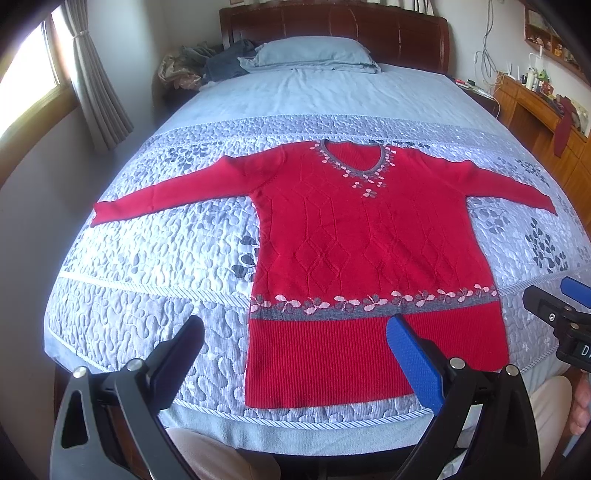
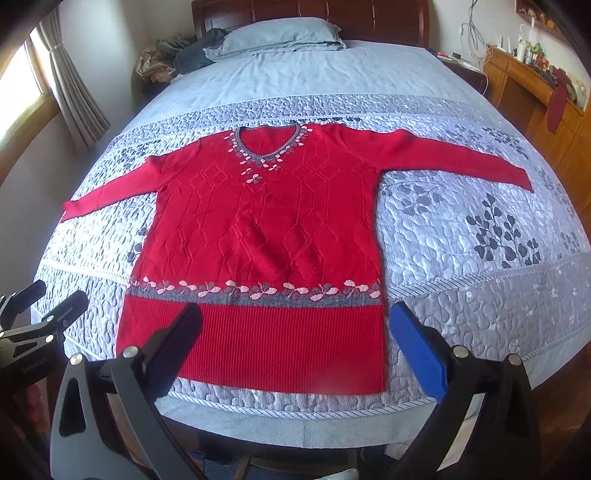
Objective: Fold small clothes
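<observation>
Both claws, left claw (image 1: 295,354) and right claw (image 2: 295,341), gaping wide and empty, red sweater (image 1: 369,243) flat on quilted bedspread (image 1: 155,258), wooden headboard (image 1: 332,26) behind.

Sweater (image 1: 351,236): red knit, raised diamond relief, ribbed hem, grey band with pink leaf pattern.
Quilt (image 1: 155,258): pale stitched cloth, puffy pebbled texture, slight sheen.
Pillow (image 1: 314,51): smooth blue cloth.
Headboard (image 1: 369,29): dark glossy wood.
Left gripper (image 1: 295,354): matt black plastic, metal bolts, one textured blue pad.
</observation>
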### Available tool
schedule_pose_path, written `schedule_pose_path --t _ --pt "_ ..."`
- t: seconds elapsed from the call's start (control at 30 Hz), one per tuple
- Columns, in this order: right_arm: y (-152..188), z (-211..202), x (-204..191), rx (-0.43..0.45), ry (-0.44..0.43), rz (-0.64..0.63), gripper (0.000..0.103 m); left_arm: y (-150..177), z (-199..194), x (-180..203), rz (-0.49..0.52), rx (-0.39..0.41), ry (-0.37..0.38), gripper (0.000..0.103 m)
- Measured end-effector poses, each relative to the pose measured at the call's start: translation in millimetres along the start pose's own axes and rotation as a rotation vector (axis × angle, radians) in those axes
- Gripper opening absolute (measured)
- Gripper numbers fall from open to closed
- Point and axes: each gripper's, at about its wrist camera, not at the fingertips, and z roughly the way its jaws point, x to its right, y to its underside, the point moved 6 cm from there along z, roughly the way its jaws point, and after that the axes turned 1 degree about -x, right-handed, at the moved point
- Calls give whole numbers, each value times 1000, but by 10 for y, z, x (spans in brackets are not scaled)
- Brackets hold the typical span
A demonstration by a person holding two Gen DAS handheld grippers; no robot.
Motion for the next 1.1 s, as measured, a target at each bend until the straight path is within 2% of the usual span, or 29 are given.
schedule_pose_path --t 0.9,1.0,1.1 --pt "-46 110 59 -16 -19 0 100 -18 92 12 2 -7 1 99" --pt "-207 179 359 -30 -33 29 100 -113 237 63 4 -28 5 99" --pt "-511 249 1054 -16 74 93 100 -411 424 230 9 -23 -1 99"
